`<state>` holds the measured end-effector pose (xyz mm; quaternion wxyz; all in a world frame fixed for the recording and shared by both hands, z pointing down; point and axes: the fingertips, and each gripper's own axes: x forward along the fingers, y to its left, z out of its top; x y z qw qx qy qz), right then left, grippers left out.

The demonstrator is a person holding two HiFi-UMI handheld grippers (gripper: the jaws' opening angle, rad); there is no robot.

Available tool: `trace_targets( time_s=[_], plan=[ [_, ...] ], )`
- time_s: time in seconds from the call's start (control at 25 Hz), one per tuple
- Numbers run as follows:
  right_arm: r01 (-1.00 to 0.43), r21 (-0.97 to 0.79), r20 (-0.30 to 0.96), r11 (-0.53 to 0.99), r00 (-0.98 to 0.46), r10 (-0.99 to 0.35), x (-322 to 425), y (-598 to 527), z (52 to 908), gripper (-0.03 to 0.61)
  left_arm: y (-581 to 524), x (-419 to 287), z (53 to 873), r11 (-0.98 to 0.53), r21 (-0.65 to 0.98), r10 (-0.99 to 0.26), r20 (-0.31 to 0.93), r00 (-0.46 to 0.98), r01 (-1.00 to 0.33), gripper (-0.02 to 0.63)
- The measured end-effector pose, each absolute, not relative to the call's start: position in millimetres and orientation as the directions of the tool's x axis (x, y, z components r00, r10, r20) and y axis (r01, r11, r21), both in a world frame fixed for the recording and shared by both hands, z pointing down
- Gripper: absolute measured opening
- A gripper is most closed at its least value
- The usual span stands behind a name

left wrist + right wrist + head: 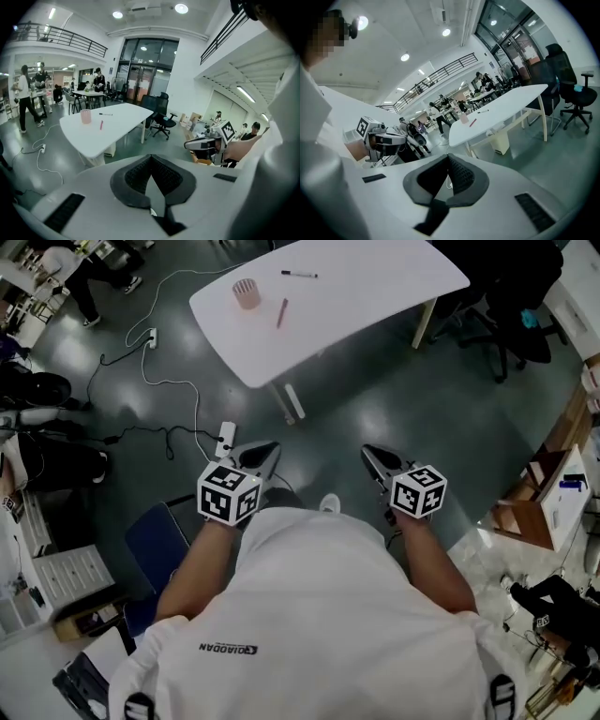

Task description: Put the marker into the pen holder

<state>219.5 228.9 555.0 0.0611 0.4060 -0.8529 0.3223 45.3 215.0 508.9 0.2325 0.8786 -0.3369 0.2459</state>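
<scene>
In the head view, a white rounded tabletop (375, 287) is seen far ahead. On it stands a pink cylindrical pen holder (247, 292), with a slim red marker (281, 312) laid just right of it and a slim black marker (299, 275) farther back. The left tongs (265, 457) and right tongs (375, 460) are held over the grey floor (412, 399), well apart from the tabletop.

In the left gripper view, the left tongs (151, 157) are closed tip to tip, with nothing gripped.

In the right gripper view, the right tongs (448, 157) are likewise closed and empty.
</scene>
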Motion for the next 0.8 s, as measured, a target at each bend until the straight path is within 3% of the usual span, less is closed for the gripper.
trace_targets(
  time_s=[0.32,0.8],
  plan=[
    [-0.714,-0.504,0.356,0.486,-0.684,-0.636,213.3,183.9,557.8,0.018,177.0,37.4,524.9,-0.623,0.264,-0.479,0.615,0.626,-0.737,0.026],
    [-0.735,-0.48,0.44,0.479,-0.674,-0.593,200.8,67.4,563.9,0.02,44.3,38.1,543.6,-0.631,0.294,-0.462,0.6,0.653,-0.718,0.026]
  ],
)
